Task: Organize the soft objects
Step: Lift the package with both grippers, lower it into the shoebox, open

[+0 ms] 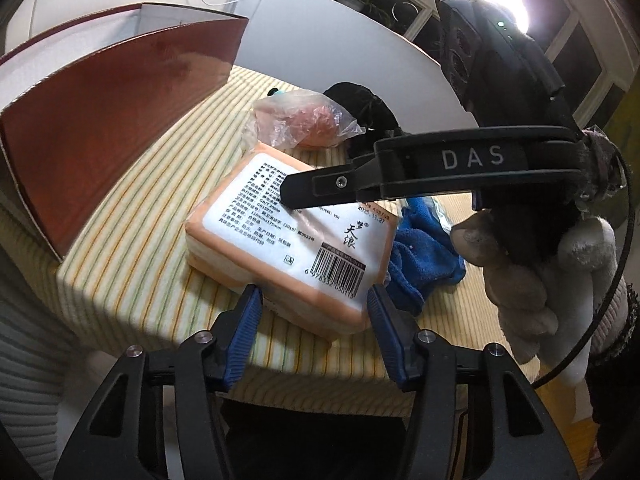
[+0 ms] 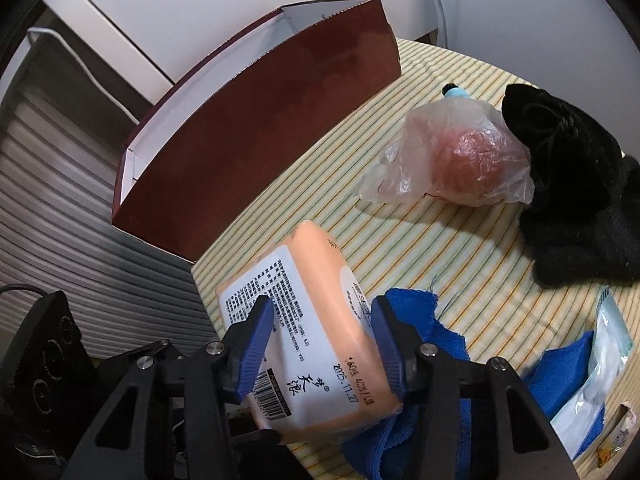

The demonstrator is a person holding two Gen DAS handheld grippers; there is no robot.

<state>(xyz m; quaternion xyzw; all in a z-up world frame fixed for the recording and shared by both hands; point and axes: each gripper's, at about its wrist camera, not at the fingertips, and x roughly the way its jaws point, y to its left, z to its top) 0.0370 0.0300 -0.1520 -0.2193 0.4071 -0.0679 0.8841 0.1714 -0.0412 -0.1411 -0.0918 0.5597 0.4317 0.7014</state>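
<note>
Both jaws closing in on the tissue pack (image 1: 292, 236) from opposite ends.

I am pressing my right gripper (image 2: 322, 344) against the pack's long sides, part-open and gripping it where it is lying on the striped surface (image 2: 460, 248), beside the blue towel (image 2: 416, 320). My left gripper (image 1: 314, 316) is straddling the barcode end, pads just touching its corners. The red box (image 1: 120, 120) is standing open nearby, behind the bagged item (image 2: 460, 160).

Striped tablecloth (image 2: 460, 248), tissue pack (image 2: 320, 280), red box (image 2: 260, 140)
</note>
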